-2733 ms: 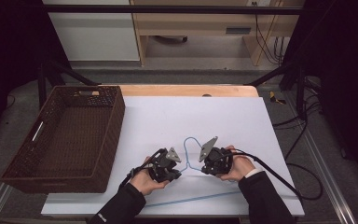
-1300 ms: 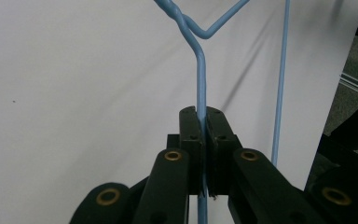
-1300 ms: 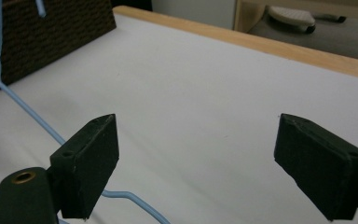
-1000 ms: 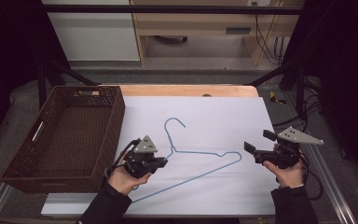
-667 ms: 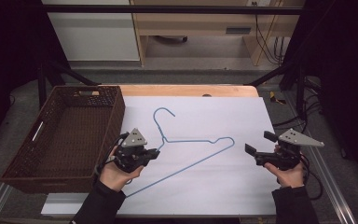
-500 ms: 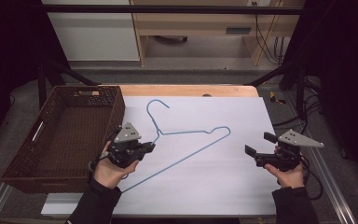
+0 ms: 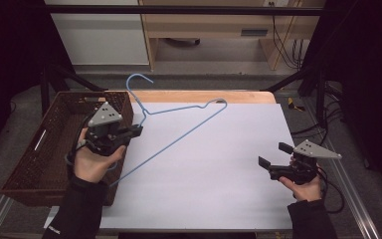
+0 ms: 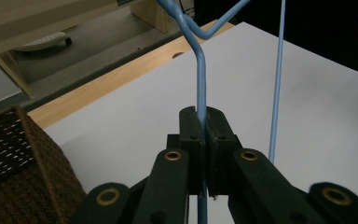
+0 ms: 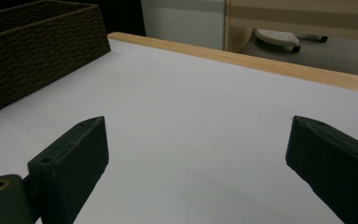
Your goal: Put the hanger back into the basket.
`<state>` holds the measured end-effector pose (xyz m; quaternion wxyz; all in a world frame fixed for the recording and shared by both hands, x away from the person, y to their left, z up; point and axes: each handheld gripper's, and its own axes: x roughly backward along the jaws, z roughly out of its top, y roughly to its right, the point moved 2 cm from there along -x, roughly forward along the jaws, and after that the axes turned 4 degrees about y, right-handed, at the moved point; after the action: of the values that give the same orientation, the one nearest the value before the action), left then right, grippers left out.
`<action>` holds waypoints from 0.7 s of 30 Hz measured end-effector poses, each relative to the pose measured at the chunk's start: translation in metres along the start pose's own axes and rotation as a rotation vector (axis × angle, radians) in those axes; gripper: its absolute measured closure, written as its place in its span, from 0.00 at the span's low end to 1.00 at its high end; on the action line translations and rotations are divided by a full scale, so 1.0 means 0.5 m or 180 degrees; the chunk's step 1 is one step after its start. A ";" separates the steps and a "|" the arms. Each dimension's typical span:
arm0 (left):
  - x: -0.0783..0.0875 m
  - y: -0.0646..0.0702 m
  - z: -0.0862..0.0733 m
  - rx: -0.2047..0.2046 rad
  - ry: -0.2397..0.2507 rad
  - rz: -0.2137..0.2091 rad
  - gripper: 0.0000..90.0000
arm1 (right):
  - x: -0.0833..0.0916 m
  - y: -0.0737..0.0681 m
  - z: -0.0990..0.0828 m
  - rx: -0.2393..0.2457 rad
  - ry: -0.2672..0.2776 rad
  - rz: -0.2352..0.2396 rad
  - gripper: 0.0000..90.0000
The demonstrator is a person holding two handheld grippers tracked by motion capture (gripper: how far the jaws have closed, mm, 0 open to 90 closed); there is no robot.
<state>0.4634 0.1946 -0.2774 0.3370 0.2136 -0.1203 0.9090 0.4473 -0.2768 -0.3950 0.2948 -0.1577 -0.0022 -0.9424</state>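
The left gripper [image 7: 135, 130] pinches a blue wire hanger [image 7: 179, 122] by its neck and holds it in the air over the left side of the table [image 7: 229, 164], beside a brown wicker basket [image 7: 30, 149]. In the left gripper view the two black jaws are pressed together on the wire [image 8: 200, 93], which runs straight up between the pads to the twist at the hanger's neck — a second strand of the same hanger passes just to the right of the jaws. From above, the hook curls past the table's far wooden edge, one shoulder points toward the far middle of the table, and the long bottom wire slants down to the near left, ending close to the left hand [image 7: 92, 162]. The hanger hangs tilted, and no part of it can be seen resting on the white surface.

The right gripper [image 7: 273, 162] sits well apart at the table's right edge, held in the right hand [image 7: 303, 186]. Its jaws are spread wide with nothing between them — the right gripper view shows bare white tabletop between the two black pads [image 9: 74, 158], with the basket at the far left of that view.
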 end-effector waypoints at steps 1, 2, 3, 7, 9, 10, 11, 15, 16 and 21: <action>0.003 -0.006 0.003 0.0002 0.0010 0.0024 0.97 | -0.001 -0.001 0.000 -0.0005 0.0000 0.0004 0.07; 0.006 -0.012 0.006 0.0012 0.0011 0.0043 0.97 | -0.002 -0.002 -0.001 -0.0002 -0.0006 0.0005 0.07; 0.009 -0.019 0.009 0.0012 0.0017 0.0072 0.97 | -0.002 -0.003 -0.002 0.0000 -0.0013 0.0008 0.07; 0.021 -0.044 0.019 0.0040 0.0035 0.0198 0.97 | -0.006 -0.005 -0.004 0.0015 -0.0042 0.0021 0.07; 0.027 -0.057 0.023 0.0080 0.0072 0.0267 0.97 | -0.008 -0.005 -0.005 0.0015 -0.0048 0.0027 0.07; 0.030 -0.063 0.025 0.0101 0.0096 0.0298 0.97 | -0.008 -0.006 -0.005 0.0015 -0.0049 0.0024 0.07; 0.035 -0.071 0.027 0.0096 0.0091 0.0327 0.97 | -0.008 -0.006 -0.005 0.0018 -0.0047 0.0023 0.07; 0.051 -0.101 0.029 0.0136 0.0136 0.0448 0.97 | -0.008 -0.006 -0.004 0.0009 -0.0036 0.0034 0.06; 0.054 -0.107 0.029 0.0147 0.0119 0.0475 0.97 | -0.008 -0.007 -0.004 0.0009 -0.0031 0.0036 0.06; 0.073 -0.143 0.020 0.0230 0.0152 0.0605 0.97 | -0.010 -0.008 -0.005 0.0019 -0.0030 0.0049 0.06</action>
<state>0.4893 0.2646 -0.2462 0.2441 0.1915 -0.0991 0.9455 0.4481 -0.2711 -0.3985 0.3026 -0.1613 -0.0051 -0.9394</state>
